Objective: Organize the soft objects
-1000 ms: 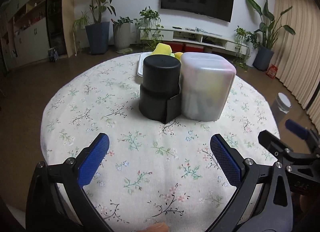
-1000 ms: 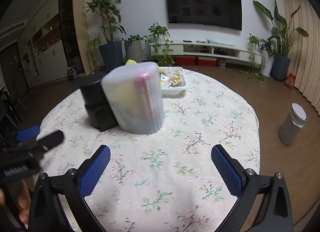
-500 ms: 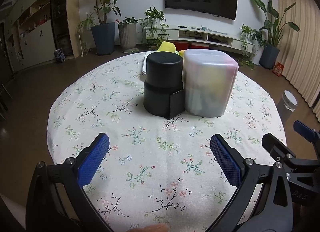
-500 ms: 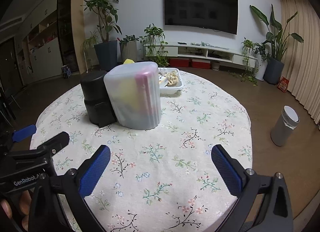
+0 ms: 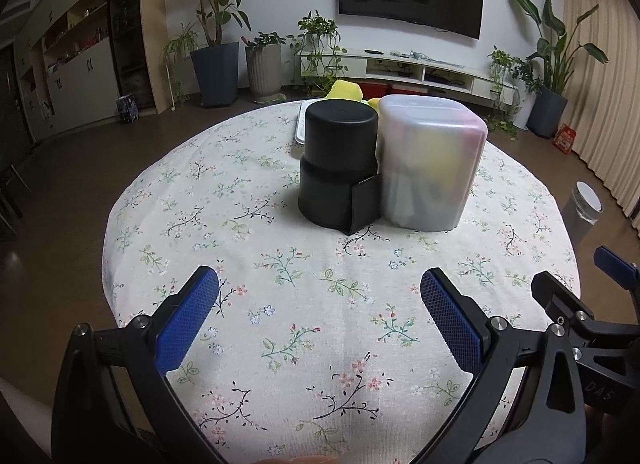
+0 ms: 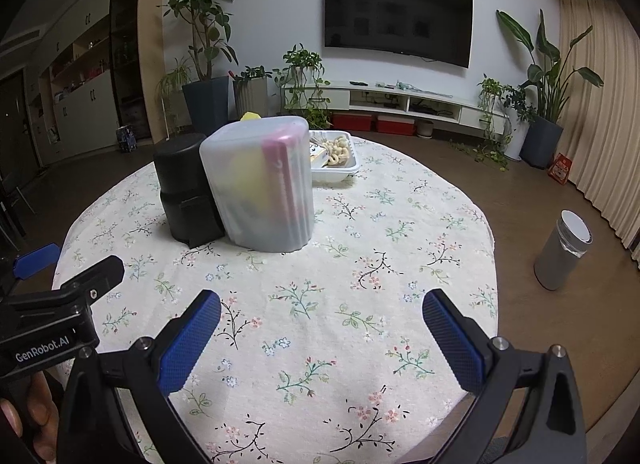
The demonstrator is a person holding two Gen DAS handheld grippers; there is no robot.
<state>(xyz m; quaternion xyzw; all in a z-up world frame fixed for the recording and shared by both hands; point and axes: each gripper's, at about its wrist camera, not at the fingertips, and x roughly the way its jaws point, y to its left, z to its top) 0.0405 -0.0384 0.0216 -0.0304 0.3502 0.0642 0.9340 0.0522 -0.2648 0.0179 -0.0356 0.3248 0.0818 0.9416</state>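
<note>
Both grippers, left (image 5: 319,314) and right (image 6: 321,326), hover spread wide and empty over the floral-clothed round table (image 5: 280,304). Mid-table, a frosted translucent plastic bin (image 6: 262,185) shows blurred yellow and pink items inside, touching a black cylindrical container (image 6: 186,187). Behind, a white tray (image 6: 334,165) holds beige pieces.

Surface cloth (image 5: 304,304): woven fabric, matt, floral print.
Black canister (image 5: 338,163): matt plastic, smooth.
Frosted container (image 5: 430,167): translucent plastic, satin.
Finger pads (image 6: 188,348): blue, textured rubber-like.
Tray (image 6: 340,171): white plastic, smooth.
</note>
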